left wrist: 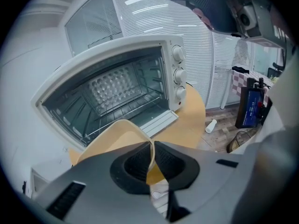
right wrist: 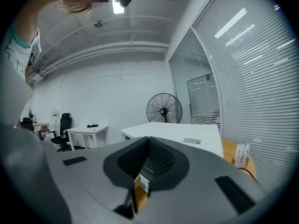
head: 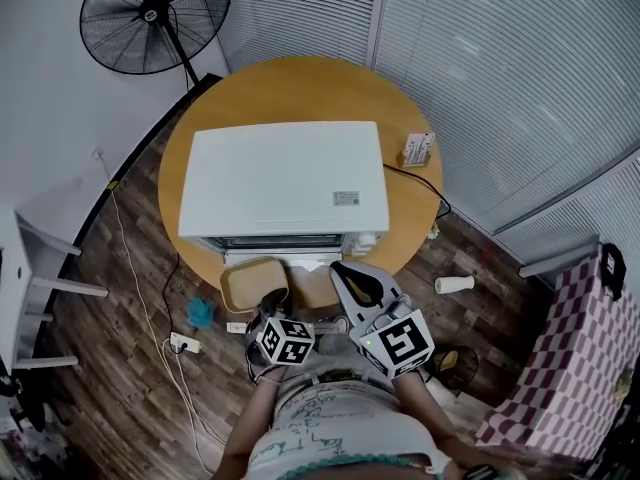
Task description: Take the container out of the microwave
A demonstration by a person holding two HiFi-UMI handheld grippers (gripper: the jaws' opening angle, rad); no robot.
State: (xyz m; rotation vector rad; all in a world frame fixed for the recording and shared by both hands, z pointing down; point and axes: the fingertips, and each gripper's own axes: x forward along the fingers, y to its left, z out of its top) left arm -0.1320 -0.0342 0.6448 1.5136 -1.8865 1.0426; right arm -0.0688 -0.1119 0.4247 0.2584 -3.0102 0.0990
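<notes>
A white microwave oven (head: 285,178) stands on the round wooden table (head: 300,83) with its door (left wrist: 156,122) folded down. Its inside (left wrist: 112,90) shows only a wire rack. The tan, shallow container (head: 250,281) is outside the oven, just in front of the door and over the table's near edge. My left gripper (left wrist: 151,154) is shut on the container's rim (left wrist: 117,136). My right gripper (head: 340,268) hovers beside it on the right, pointing at the oven. In the right gripper view its jaws (right wrist: 148,140) meet with nothing between them.
A small box (head: 417,149) lies on the table right of the oven, with a black cable beside it. On the floor are a power strip (head: 182,344), a blue object (head: 200,313) and a white bottle (head: 453,284). A standing fan (head: 155,18) is behind the table.
</notes>
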